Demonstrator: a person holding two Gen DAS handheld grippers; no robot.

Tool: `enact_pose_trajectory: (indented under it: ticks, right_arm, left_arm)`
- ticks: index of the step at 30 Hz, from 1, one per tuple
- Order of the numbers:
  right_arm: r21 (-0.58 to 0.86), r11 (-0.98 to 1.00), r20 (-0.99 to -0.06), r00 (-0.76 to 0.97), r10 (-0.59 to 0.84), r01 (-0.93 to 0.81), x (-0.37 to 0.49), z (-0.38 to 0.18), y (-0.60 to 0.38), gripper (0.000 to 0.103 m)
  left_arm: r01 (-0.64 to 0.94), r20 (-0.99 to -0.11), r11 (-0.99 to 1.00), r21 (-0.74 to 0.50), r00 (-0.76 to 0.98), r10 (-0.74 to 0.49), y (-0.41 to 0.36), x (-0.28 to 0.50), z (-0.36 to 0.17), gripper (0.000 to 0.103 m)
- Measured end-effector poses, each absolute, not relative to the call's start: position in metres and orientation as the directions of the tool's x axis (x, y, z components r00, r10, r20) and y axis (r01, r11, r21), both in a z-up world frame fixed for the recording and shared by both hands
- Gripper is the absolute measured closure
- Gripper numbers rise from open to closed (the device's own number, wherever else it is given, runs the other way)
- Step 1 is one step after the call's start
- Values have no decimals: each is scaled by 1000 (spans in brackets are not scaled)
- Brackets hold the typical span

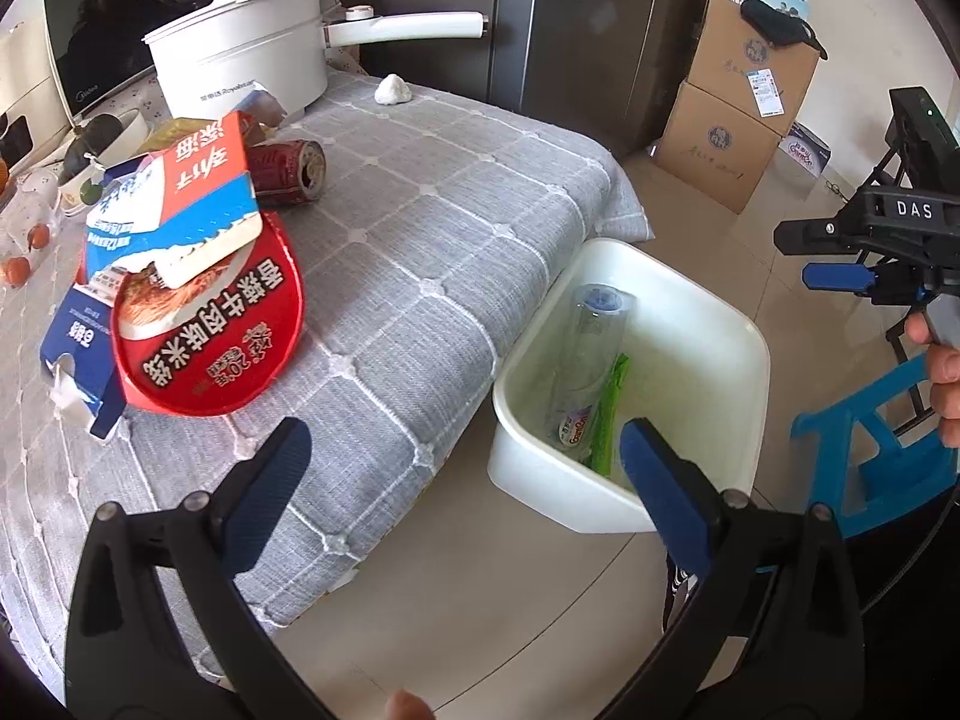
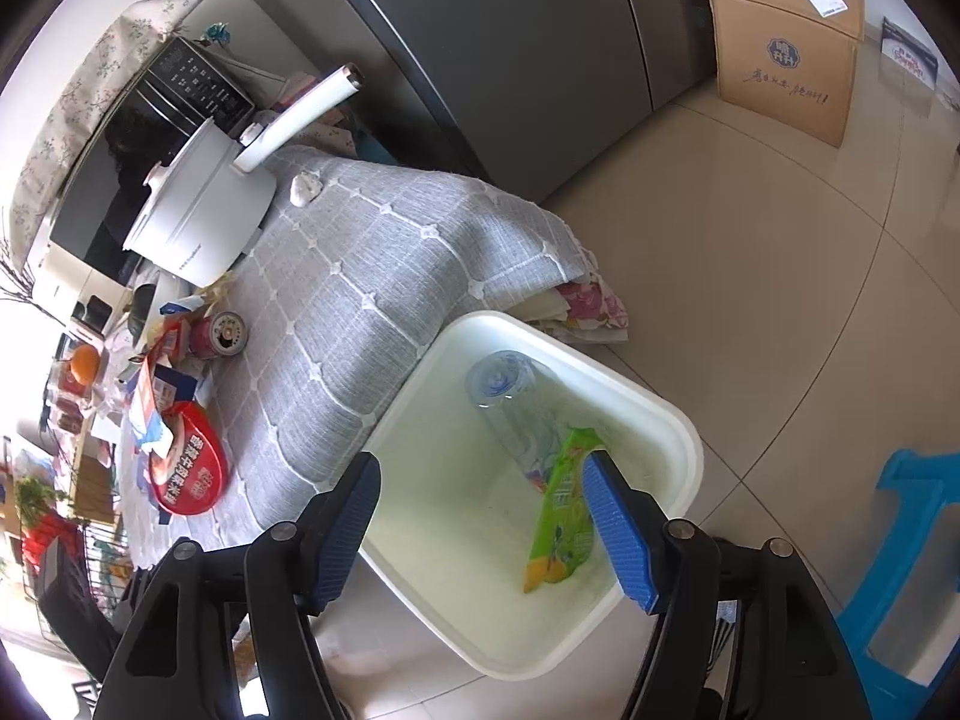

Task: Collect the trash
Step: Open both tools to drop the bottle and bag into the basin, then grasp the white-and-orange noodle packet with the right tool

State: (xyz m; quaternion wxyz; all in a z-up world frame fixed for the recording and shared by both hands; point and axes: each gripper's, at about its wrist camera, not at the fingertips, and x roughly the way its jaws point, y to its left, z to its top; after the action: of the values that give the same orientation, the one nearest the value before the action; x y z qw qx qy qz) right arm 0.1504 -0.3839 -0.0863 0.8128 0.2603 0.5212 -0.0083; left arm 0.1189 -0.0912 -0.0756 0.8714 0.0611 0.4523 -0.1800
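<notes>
A white bin (image 1: 600, 504) (image 2: 690, 438) stands on the floor against the table's edge. Inside it lie a clear plastic bottle (image 1: 591, 336) (image 2: 504, 384) and a green wrapper (image 1: 609, 414) (image 2: 561, 510). My right gripper (image 2: 480, 468) hangs open over the bin, its pads pressing on nothing. My left gripper (image 1: 462, 450) is open wide and empty, spanning the table's corner and the bin. On the grey tablecloth (image 1: 420, 228) lie a red round lid (image 1: 210, 348), a red, white and blue carton (image 1: 180, 198), a red can (image 1: 288, 171) and a crumpled white tissue (image 1: 393, 90).
A white pot (image 1: 240, 54) with a long handle and a microwave (image 1: 102, 30) stand at the back of the table. Behind it is a grey fridge (image 1: 570, 18). Stacked cardboard boxes (image 1: 738, 102) and a blue stool (image 1: 870, 450) stand on the tiled floor.
</notes>
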Motion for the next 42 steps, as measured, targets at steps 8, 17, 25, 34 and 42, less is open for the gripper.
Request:
enact_pose_trajectory:
  ticks: [8,17,25,34,42]
  right_arm:
    - [395,888,-849,463,254,236,156,-75,-360,23]
    - [356,923,-849,464,252,149,174,-63,-313,20]
    - [360,930,-843,452,292,70,196,-54,-268,20]
    - [335,942,-844,453,286,30,227,-50,-243,20]
    - [346,937,-846,444,295,37,243,-52,-243,20]
  left_arm:
    - [302,-779,951,-67,580,-239,-54,117,-58,1]
    - [154,-733,982,-105,655,-181,12,131,-39,1]
    - [64,-723,992,-112,679,-125,60,156,-29,1]
    - [-38,-756,980,-194,643,-125,98,229,-16,1]
    - [-103,-793,946,-308,577,-195,86,304,-41,37]
